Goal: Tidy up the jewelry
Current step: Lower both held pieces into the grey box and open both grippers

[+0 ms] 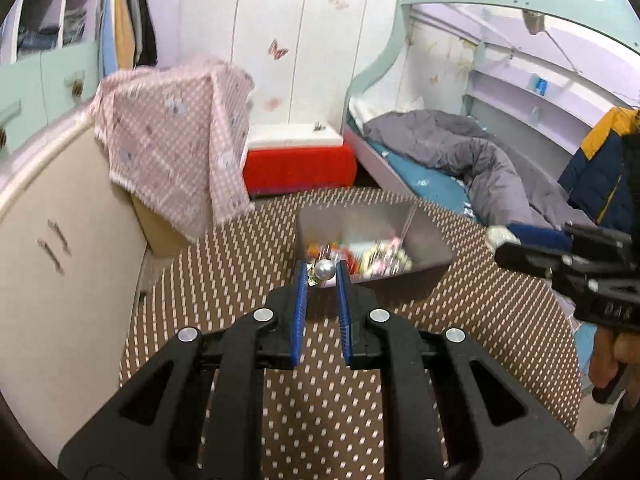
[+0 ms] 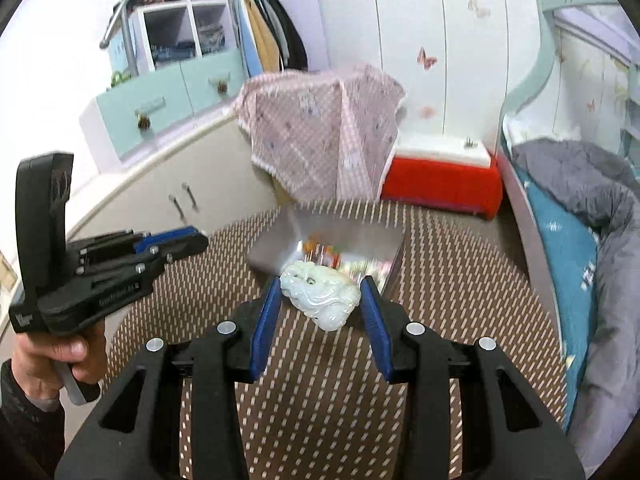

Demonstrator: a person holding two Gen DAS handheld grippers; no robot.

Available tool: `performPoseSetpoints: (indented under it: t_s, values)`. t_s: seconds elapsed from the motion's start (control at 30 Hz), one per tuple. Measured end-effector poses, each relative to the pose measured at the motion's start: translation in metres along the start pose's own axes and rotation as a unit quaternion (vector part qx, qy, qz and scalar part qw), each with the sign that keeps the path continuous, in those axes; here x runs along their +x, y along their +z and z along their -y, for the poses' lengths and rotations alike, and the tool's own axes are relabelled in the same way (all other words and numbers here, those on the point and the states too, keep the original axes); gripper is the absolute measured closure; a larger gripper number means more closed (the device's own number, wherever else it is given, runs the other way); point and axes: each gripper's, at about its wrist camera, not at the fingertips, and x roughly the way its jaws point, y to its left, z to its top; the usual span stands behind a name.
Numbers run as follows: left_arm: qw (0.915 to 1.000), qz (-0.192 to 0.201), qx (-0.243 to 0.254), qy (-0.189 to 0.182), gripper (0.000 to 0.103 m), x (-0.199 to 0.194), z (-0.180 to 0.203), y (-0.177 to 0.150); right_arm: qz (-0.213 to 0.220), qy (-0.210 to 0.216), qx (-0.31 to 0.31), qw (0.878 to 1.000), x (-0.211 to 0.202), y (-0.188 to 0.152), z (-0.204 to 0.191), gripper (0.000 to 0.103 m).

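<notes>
Now left gripper [image 1: 323, 271] clamps silver bead [image 1: 325, 269], right gripper [image 2: 320, 294] clamps pale jade carving [image 2: 320, 294], both above grey box [image 1: 416, 268].

Silver pearl earring [image 1: 325, 270], pale jade carving [image 2: 320, 295]

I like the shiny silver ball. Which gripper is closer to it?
Left. The left gripper pinches the silver ball between its blue fingertips, above the grey box. The right gripper is off to the side, clamped on a carved white stone.
</notes>
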Motion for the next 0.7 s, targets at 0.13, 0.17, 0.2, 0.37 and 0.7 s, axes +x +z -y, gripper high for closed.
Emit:
performPoseSetpoints:
  t_s: [0.13,0.17,0.2,0.37,0.7]
  values:
    - [0.9999,0.012,0.008,-0.009,0.089,0.003,0.006,0.023,0.017,0.004,-0.003,1.0,0.0,0.03,0.006,0.065]
    - [0.9998,0.012,0.007,-0.015,0.089,0.007,0.007,0.03,0.019,0.01,0.0,1.0,0.001,0.037,0.009,0.065]
    - [0.9997,0.01,0.007,-0.019,0.089,0.009,0.007,0.033,0.021,0.018,0.004,1.0,0.004,0.043,0.012,0.065]
    - [0.9994,-0.006,0.007,-0.032,0.089,0.033,0.011,0.053,0.003,0.04,0.029,0.999,0.027,0.057,0.024,0.065]
    - [0.9994,-0.012,-0.02,0.026,0.011,0.043,-0.008,0.051,-0.018,0.064,0.134,0.989,0.047,0.053,0.061,0.009]
